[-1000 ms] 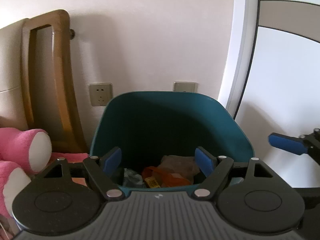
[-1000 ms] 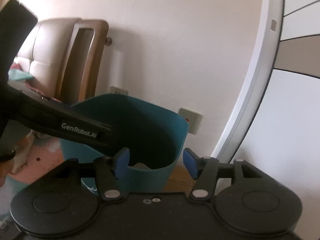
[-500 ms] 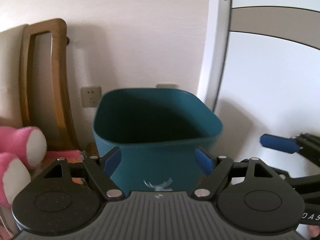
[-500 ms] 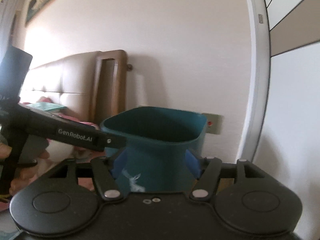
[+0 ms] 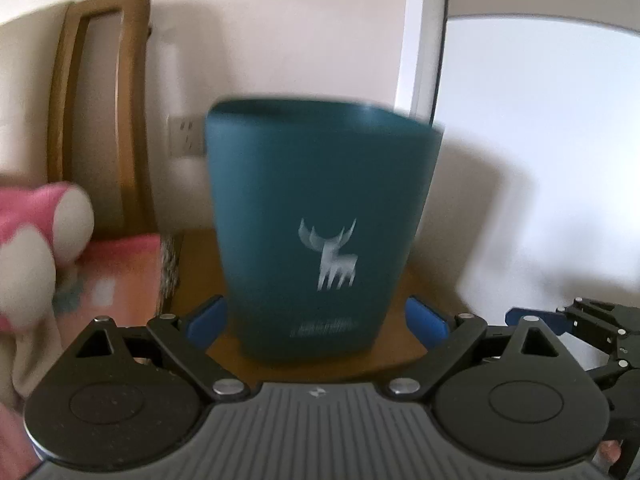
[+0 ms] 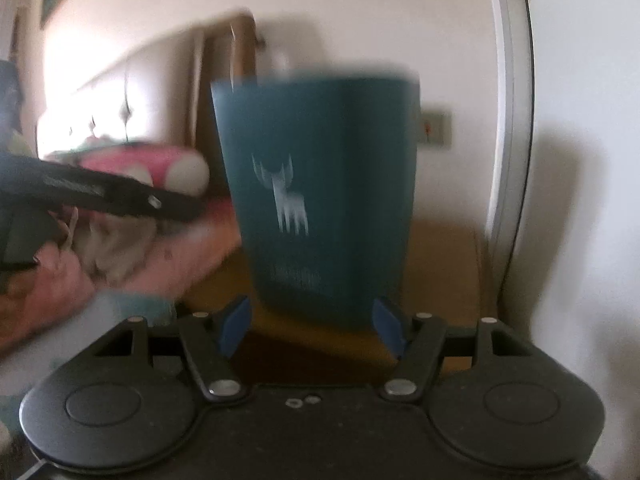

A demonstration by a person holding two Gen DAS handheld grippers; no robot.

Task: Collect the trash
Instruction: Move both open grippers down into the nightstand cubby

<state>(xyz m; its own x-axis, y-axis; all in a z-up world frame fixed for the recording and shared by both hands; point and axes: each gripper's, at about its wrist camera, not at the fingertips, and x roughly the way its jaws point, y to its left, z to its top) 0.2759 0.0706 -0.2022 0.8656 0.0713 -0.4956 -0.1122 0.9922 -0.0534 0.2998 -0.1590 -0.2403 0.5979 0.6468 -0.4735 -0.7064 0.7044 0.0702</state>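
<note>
Left wrist view: teal trash bin (image 5: 320,220) stands upright on a brown wooden surface (image 5: 404,344), white deer print facing the camera. Left gripper (image 5: 316,320) low in front of the bin; its jaws have just been opening and stand wide apart, one blue pad either side of the bin's base, neither seen pressing the wall. Open wall to the right of the bin as far as the white door frame (image 5: 420,40). On the left, wooden headboard frame (image 5: 100,112), a wall socket (image 5: 186,136) and a pink plush toy (image 5: 40,232) crowd that side. The right gripper's tip (image 5: 532,320) enters at the right edge, cut off. Bin's interior hidden at this angle; whole frame slightly blurred.

Right wrist view: heavy motion blur. Right gripper (image 6: 314,322) faces the same bin (image 6: 320,192); its jaws have been opening a little and stand apart, nothing clamped, the bin's foot just beyond the pads. Brown surface free to the bin's right up to the door frame (image 6: 508,120). The left gripper's black arm (image 6: 100,196) crosses in from the left over pink bedding (image 6: 120,264). Small print on the bin unreadable.
</note>
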